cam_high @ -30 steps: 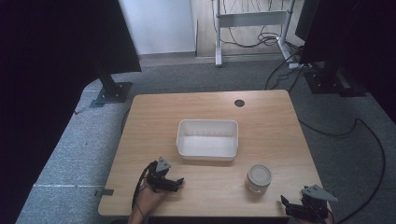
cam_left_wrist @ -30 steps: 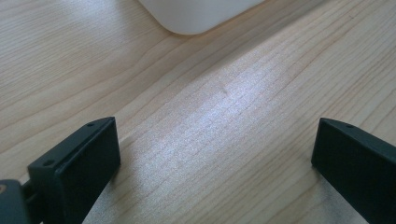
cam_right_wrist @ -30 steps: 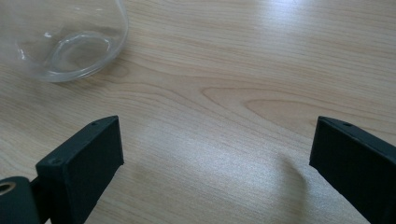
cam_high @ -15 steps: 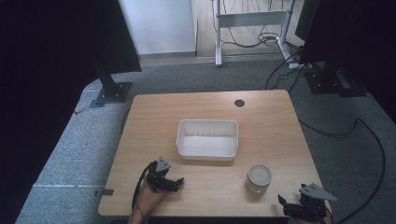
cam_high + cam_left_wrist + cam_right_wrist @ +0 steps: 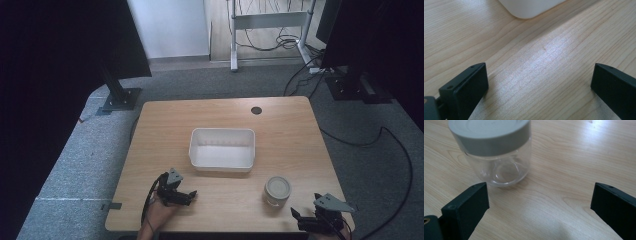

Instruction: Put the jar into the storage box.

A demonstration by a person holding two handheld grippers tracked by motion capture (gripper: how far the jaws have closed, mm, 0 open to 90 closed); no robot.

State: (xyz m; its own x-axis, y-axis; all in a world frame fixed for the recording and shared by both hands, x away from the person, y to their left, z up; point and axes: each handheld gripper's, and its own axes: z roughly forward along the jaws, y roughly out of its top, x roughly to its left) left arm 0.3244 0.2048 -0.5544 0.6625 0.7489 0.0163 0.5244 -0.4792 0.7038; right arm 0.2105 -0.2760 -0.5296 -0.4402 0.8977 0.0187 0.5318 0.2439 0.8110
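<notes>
Resting at the table's [image 5: 300,130] near-right corner, my right gripper [image 5: 539,202] gapes, the glass jar [image 5: 496,152] just beyond its left jaw; my left gripper [image 5: 536,85] gapes near the white tub [image 5: 222,148]; no readable writing.

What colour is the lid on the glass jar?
Grey; the lid on the clear jar shows best in the right gripper view.

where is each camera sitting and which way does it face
High view: above the person's side, looking forward and down on the table, white tub and jar; a hand, left gripper and right gripper show at the bottom.
Left gripper view: rides the left gripper, looking low across bare wood to a corner of the tub; its open jaws show.
Right gripper view: rides the right gripper, facing the grey-lidded clear jar; its open jaws show.
Shared: the tub in high and left views, the jar in high and right.
</notes>
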